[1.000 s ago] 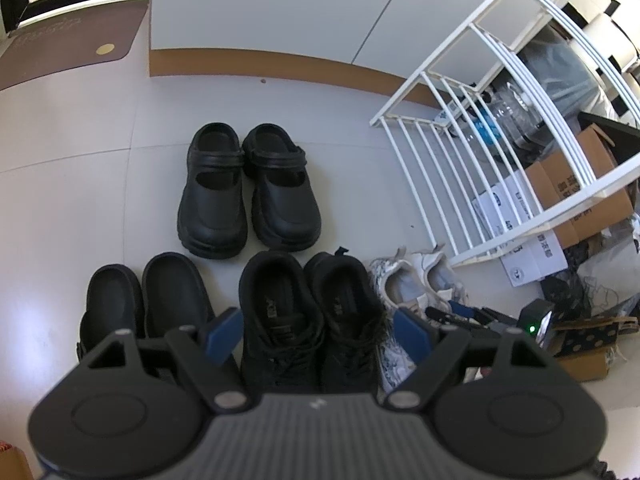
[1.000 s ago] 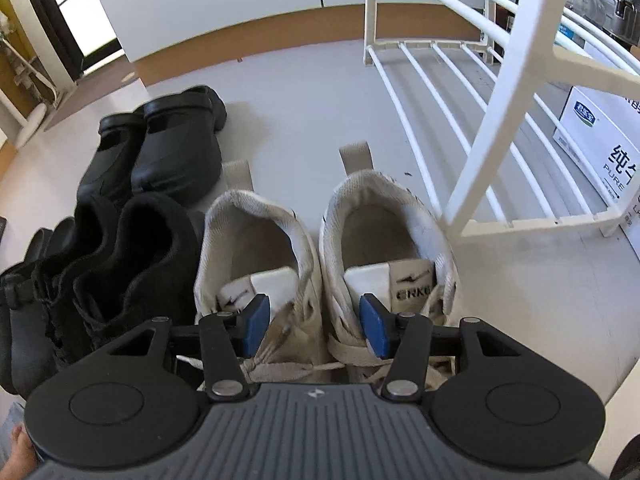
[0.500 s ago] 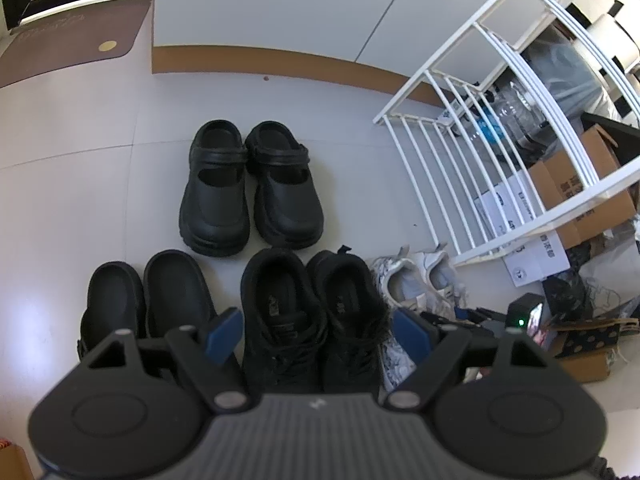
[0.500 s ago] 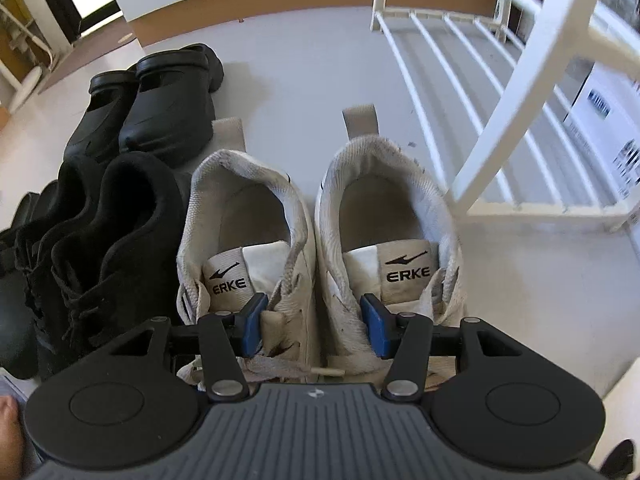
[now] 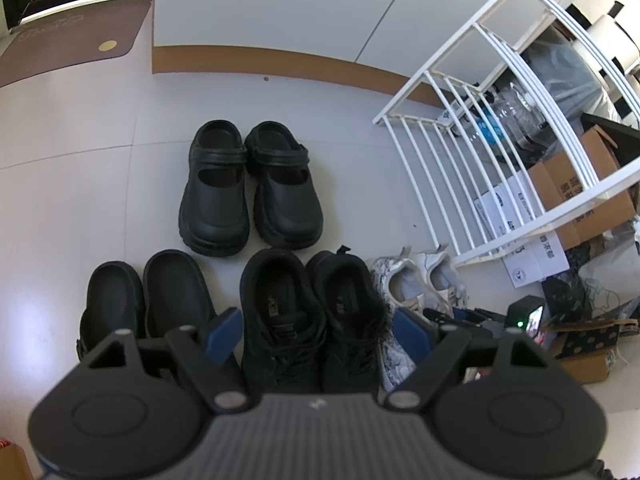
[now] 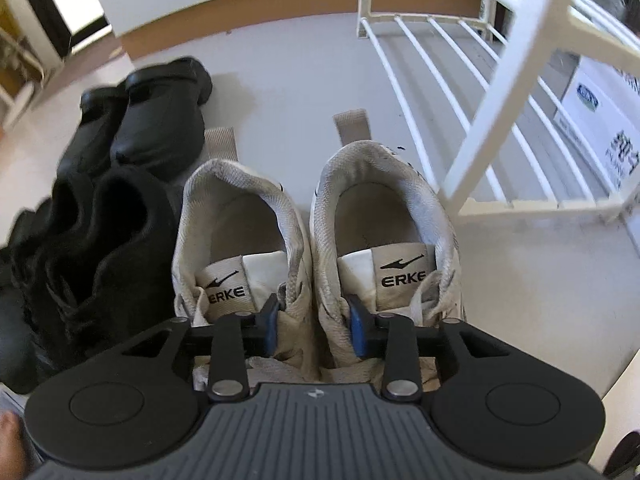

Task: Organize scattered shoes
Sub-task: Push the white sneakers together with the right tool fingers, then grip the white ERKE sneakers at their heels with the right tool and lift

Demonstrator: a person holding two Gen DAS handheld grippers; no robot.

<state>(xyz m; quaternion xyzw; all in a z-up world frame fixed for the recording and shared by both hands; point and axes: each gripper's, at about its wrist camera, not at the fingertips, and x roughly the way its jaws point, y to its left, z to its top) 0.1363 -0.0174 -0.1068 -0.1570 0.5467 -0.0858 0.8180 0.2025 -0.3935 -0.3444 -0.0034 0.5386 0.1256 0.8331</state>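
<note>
While the right gripper (image 6: pixel 313 326) sits low over the white sneakers (image 6: pixel 316 240), its blue pads have narrowed and look pinched on the two inner walls where the shoes meet, around the laces. I can't fully tell how firm that bite is, since the fabric hides the contact. My guess is the pair gets lifted or nudged together as one, so I'd keep the squeeze even on both walls and move slowly. That woven mesh is soft and will fold, and loose laces can snag.

The sneakers stand side by side, heels at 12 o'clock, just beside the foot of the white rack (image 6: pixel 516 92) at 2 o'clock. At 9 o'clock sit the black lace-up shoes (image 6: pixel 92 236), fuzzy and matte. The smooth rubbery black clogs (image 6: pixel 156 128) are at 10 o'clock.

From the left wrist view, the left gripper (image 5: pixel 318 334) hovers spread wide with nothing between its pads. Black slides (image 5: pixel 144 300) lie at its 10 o'clock. All four pairs already sit matched up in rows, so this fits tidying nearly done or just a final tweak.
</note>
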